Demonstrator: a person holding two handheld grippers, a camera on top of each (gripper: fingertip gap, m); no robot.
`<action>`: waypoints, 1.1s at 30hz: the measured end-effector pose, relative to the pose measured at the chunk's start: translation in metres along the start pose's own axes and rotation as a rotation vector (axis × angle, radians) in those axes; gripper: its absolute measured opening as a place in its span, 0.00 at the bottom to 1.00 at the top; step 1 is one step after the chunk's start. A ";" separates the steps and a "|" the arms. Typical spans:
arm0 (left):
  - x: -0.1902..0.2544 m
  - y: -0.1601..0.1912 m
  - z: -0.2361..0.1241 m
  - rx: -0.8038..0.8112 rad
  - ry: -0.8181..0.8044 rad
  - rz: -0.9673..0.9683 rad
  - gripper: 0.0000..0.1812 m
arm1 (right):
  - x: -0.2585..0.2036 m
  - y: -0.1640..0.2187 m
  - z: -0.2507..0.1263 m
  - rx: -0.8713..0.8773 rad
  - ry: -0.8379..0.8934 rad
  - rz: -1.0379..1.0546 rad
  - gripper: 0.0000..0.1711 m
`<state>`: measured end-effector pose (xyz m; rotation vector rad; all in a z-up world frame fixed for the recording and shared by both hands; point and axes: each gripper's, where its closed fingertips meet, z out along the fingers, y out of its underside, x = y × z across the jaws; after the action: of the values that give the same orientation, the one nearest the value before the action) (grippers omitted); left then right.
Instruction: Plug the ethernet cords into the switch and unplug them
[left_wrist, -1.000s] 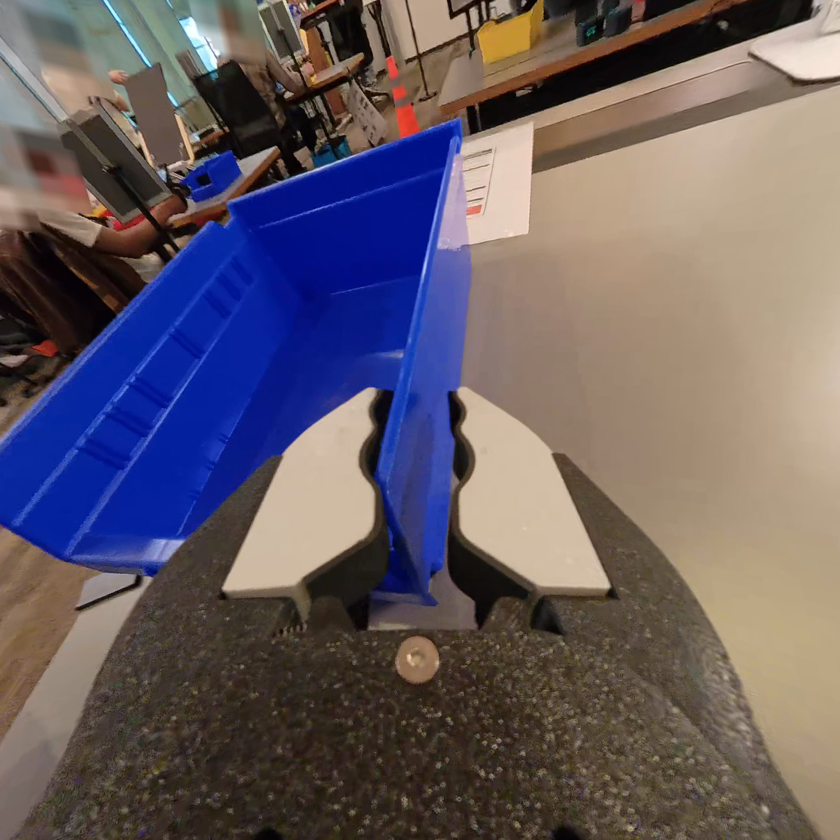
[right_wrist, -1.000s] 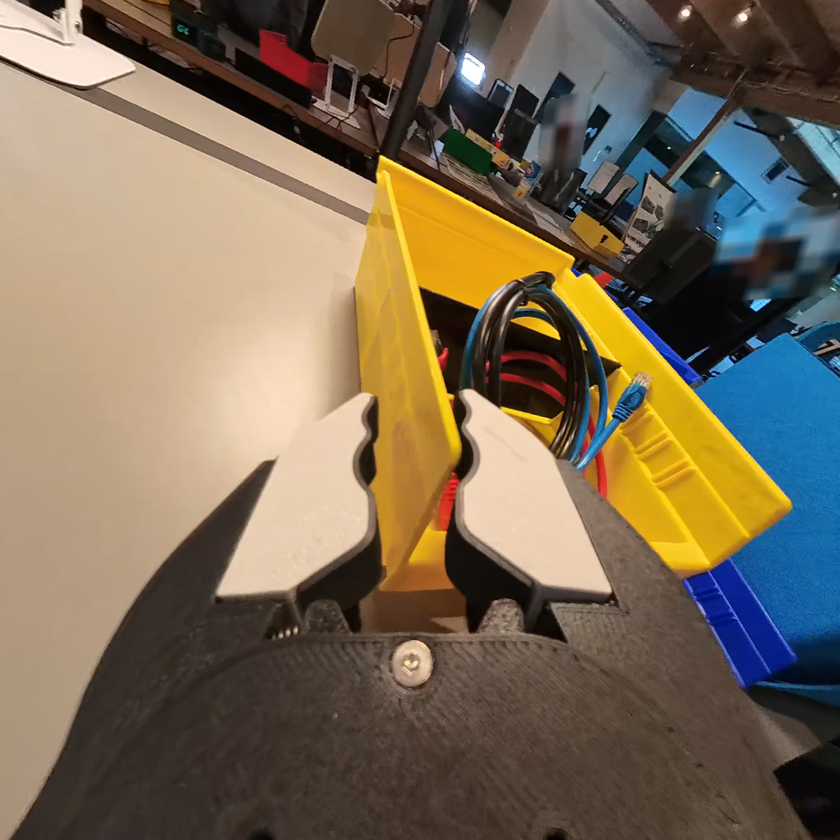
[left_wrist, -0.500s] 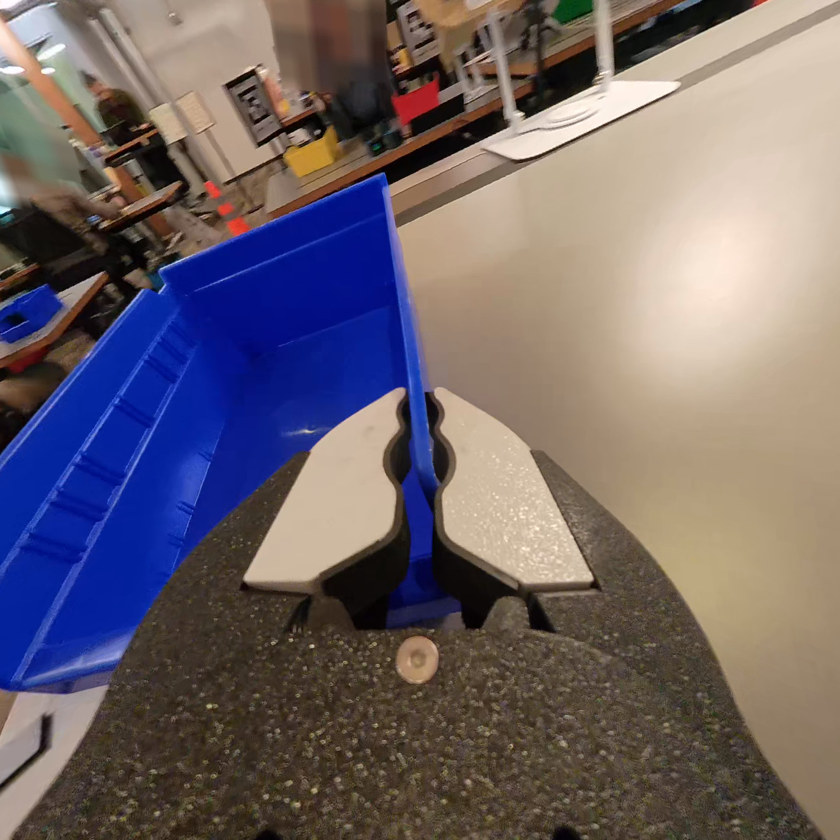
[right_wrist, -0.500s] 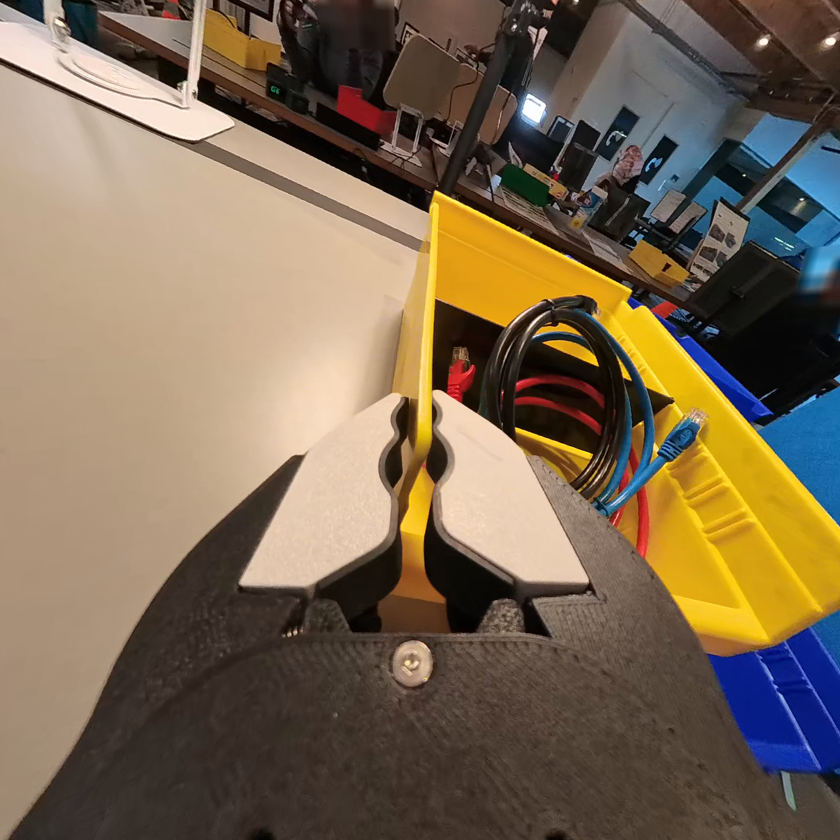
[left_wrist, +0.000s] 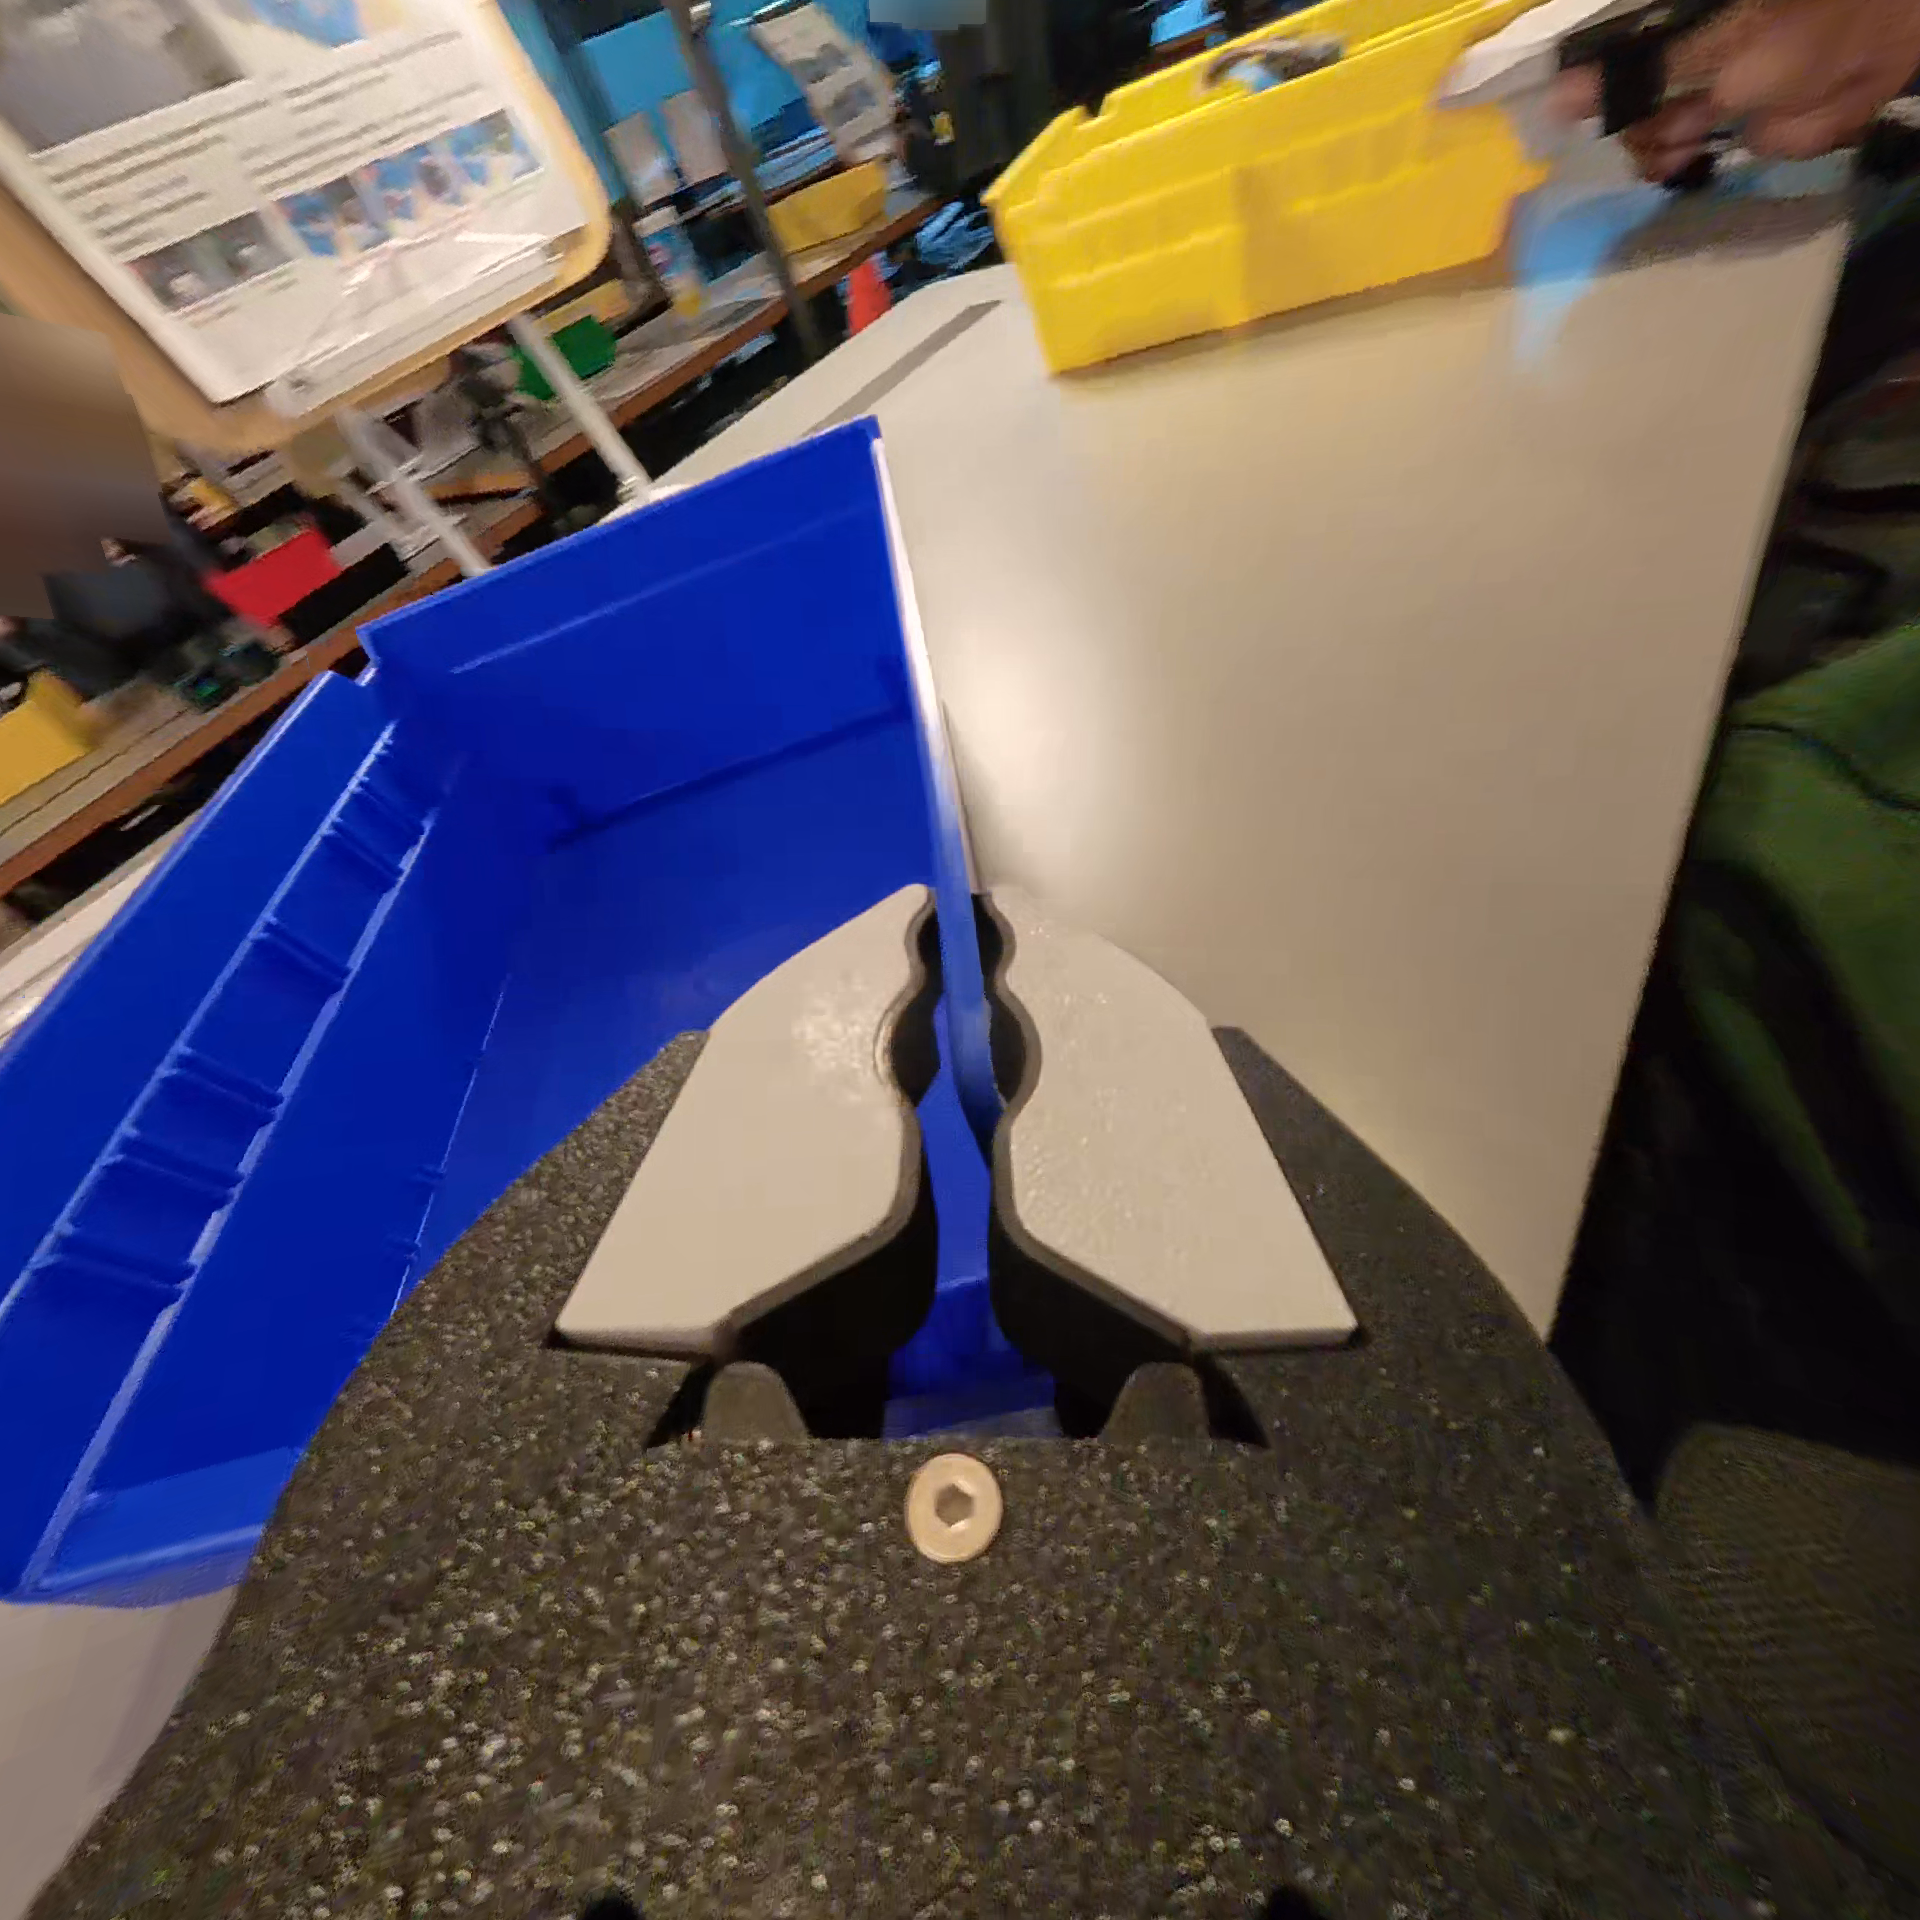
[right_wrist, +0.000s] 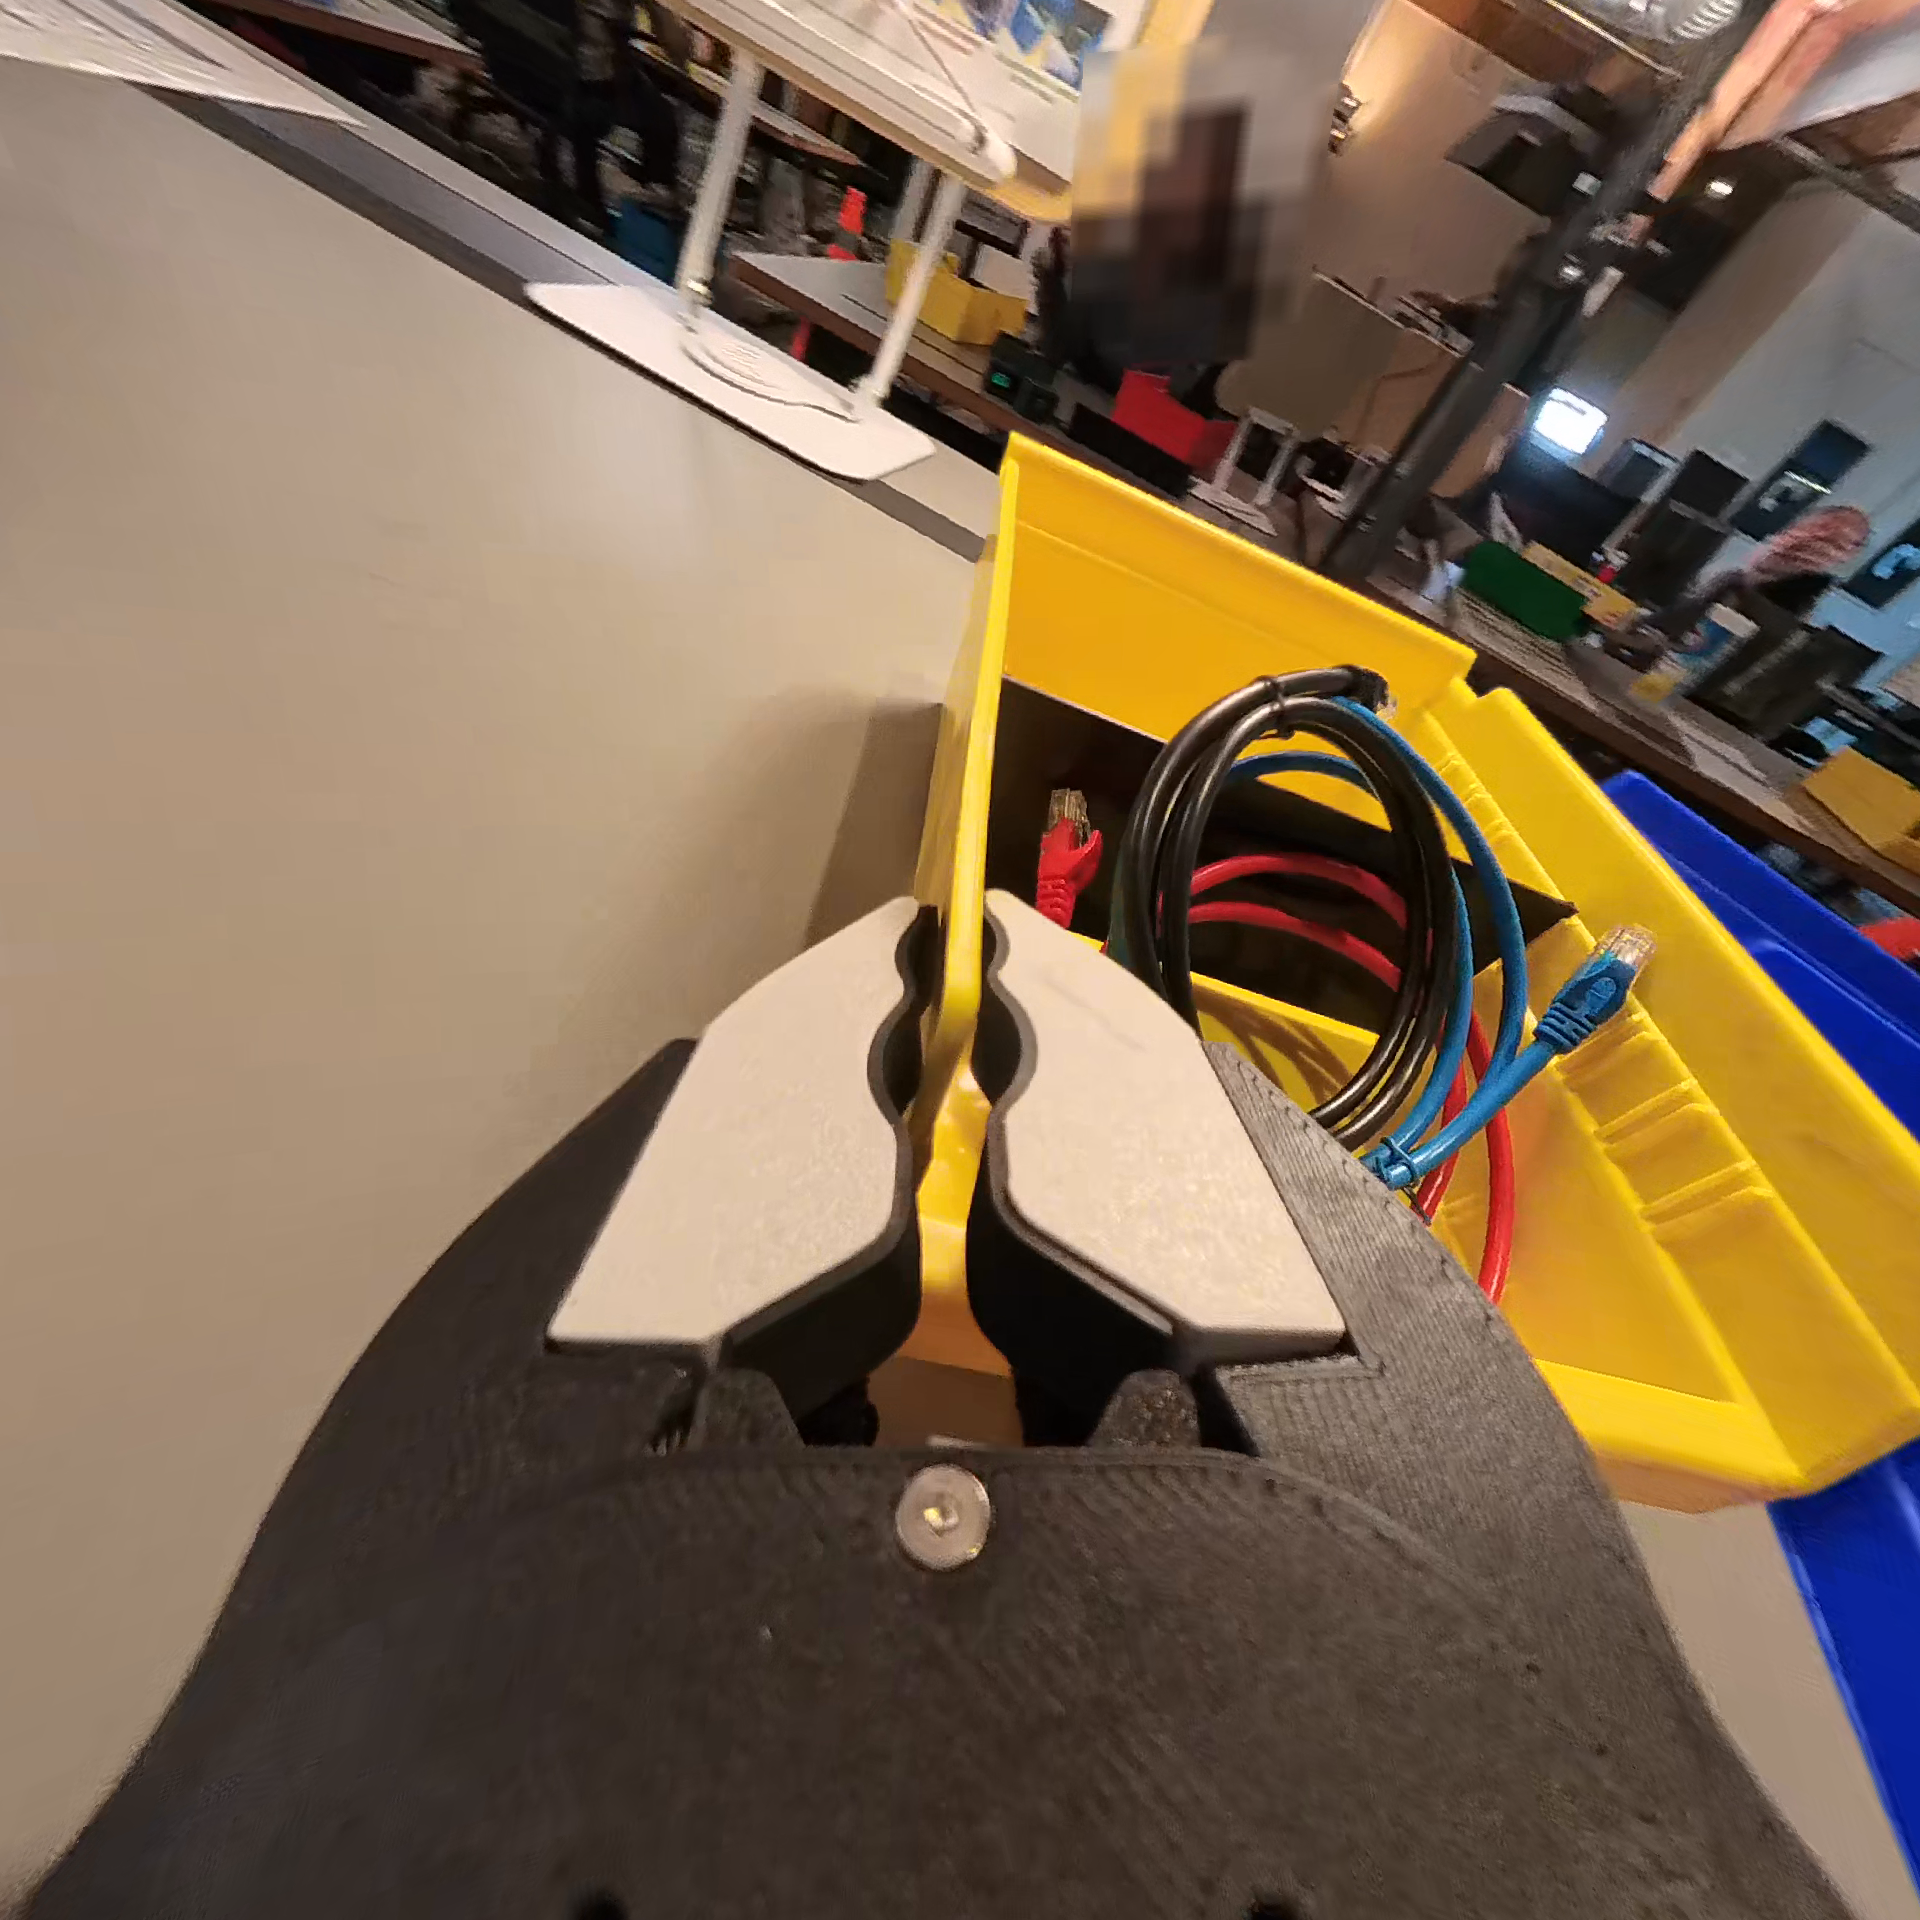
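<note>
The left gripper (left_wrist: 961, 1023) is clamped on the right-hand side wall of a blue bin (left_wrist: 644, 727), its grey fingers (left_wrist: 758, 1143) pinching the thin wall from inside and outside. The right gripper (right_wrist: 951, 1023) grips a yellow bin (right_wrist: 1195, 613) the same way, jaws closed narrow on the bin's left wall. Holding each bin by a long edge looks like a way to carry or drag both onto the worktop (left_wrist: 1299, 675) at once, so that the parts sit within reach before any plugging begins; that is a judgement from the grips.

The blue bin is hollow and bare inside, of smooth moulded plastic with ribbed slots along its far wall. The yellow bin is the same stiff, glossy plastic with stepped ribs. In it lie the ethernet cords: a black cord (right_wrist: 1174, 831) and a blue cord (right_wrist: 1496, 894) in upright loops, a red cord (right_wrist: 1340, 883) coiled among them. Their clear-tipped plugs stick up free, the red plug (right_wrist: 1065, 842) near the gripped wall, the blue plug (right_wrist: 1595, 987) towards the far side. A dark flat-sided shape (right_wrist: 1049, 748) behind the coils may be the switch; I cannot tell for certain.

The worktop is a matte pale grey sheet. The gripper bodies are rough, speckled black print with wavy-edged finger pads.
</note>
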<state>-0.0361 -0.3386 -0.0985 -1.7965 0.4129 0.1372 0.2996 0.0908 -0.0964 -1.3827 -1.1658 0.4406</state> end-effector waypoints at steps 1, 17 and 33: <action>0.009 -0.004 0.004 0.014 0.045 0.013 0.03 | -0.007 -0.003 0.000 0.013 -0.034 -0.003 0.03; 0.132 -0.042 -0.006 0.199 0.749 0.127 0.02 | -0.132 -0.054 -0.004 0.204 -0.602 -0.071 0.03; 0.165 -0.060 0.013 0.251 0.903 0.166 0.02 | -0.180 -0.084 0.046 0.162 -1.045 -0.009 0.02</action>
<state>0.1397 -0.3478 -0.0975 -1.4890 1.1601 -0.6106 0.1543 -0.0522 -0.0977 -0.9800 -1.8982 1.3120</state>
